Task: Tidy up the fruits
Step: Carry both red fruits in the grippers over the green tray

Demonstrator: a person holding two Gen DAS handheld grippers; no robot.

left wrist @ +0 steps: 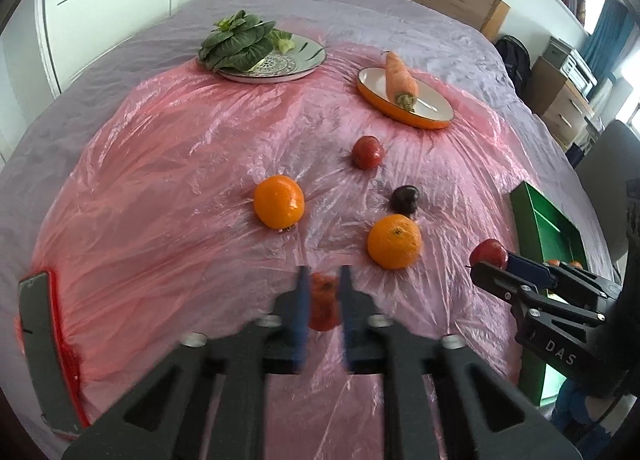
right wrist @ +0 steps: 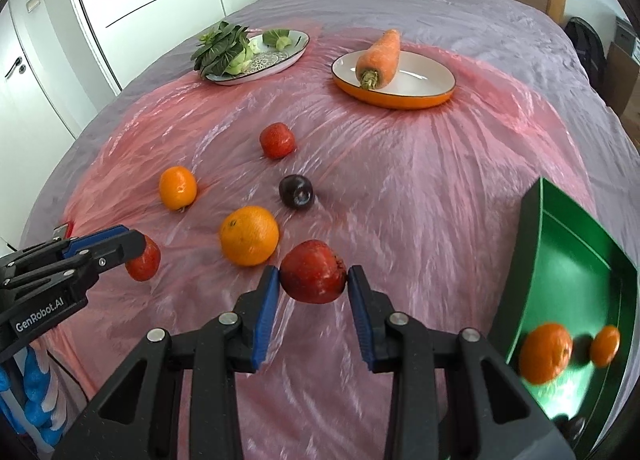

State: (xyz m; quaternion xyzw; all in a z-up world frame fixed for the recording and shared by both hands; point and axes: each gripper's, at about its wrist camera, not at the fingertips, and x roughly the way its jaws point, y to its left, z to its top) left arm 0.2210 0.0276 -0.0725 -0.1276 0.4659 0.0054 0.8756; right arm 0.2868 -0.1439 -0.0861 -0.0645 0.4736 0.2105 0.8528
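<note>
My right gripper point(right wrist: 314, 275) is shut on a round red fruit point(right wrist: 313, 260), held above the pink plastic sheet point(right wrist: 400, 187). In the left wrist view, the right gripper point(left wrist: 494, 262) is seen beside the green box point(left wrist: 536, 215). My left gripper point(left wrist: 324, 278) is shut on a small red fruit point(left wrist: 323, 306) near the sheet's front. The right wrist view shows the left gripper point(right wrist: 130, 244) at far left with this fruit point(right wrist: 146, 264). On the sheet lie two oranges point(left wrist: 279, 201) point(left wrist: 395, 242), a dark plum point(left wrist: 405, 199) and another red fruit point(left wrist: 368, 152). The green box point(right wrist: 560, 260) holds two oranges point(right wrist: 546, 352) point(right wrist: 605, 344).
At the back, a carrot point(left wrist: 400, 77) lies on an orange-rimmed plate point(left wrist: 434, 115), and leafy greens point(left wrist: 236, 43) lie on a patterned plate point(left wrist: 308, 55). A grey, red-edged flat object point(left wrist: 44, 340) lies at the sheet's left edge. The sheet covers a lilac bed; white wardrobe doors stand behind.
</note>
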